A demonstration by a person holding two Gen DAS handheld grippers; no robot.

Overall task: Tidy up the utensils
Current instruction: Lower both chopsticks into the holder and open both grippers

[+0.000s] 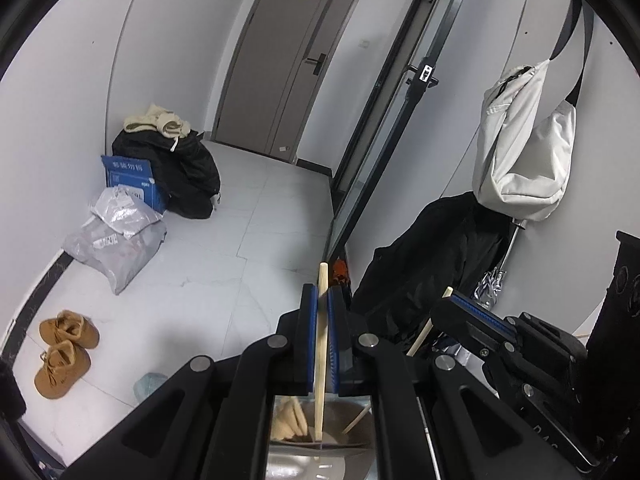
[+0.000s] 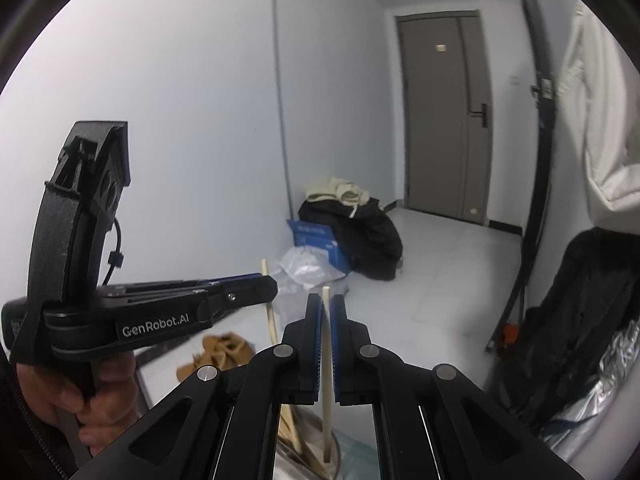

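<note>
While both sets of jaws stand closed, the left gripper [image 1: 323, 294] clamps a pale wooden chopstick [image 1: 321, 344] upright between blue pads; the right gripper [image 2: 327, 304] pinches a second pale wooden stick [image 2: 327, 380] likewise; lower ends hang over a round container [image 1: 340, 436] with more wooden utensils; tan shoes [image 1: 64, 352] on white floor tiles [image 1: 248, 220] beyond.

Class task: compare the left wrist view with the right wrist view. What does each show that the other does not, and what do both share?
Only the left wrist view shows the white bag hanging whole by its strap. Only the right wrist view shows the hand holding the left gripper. Both share the grey door, the blue box, the tan shoes, and each gripper shut on a wooden stick: left stick, right stick in the right gripper.
</note>
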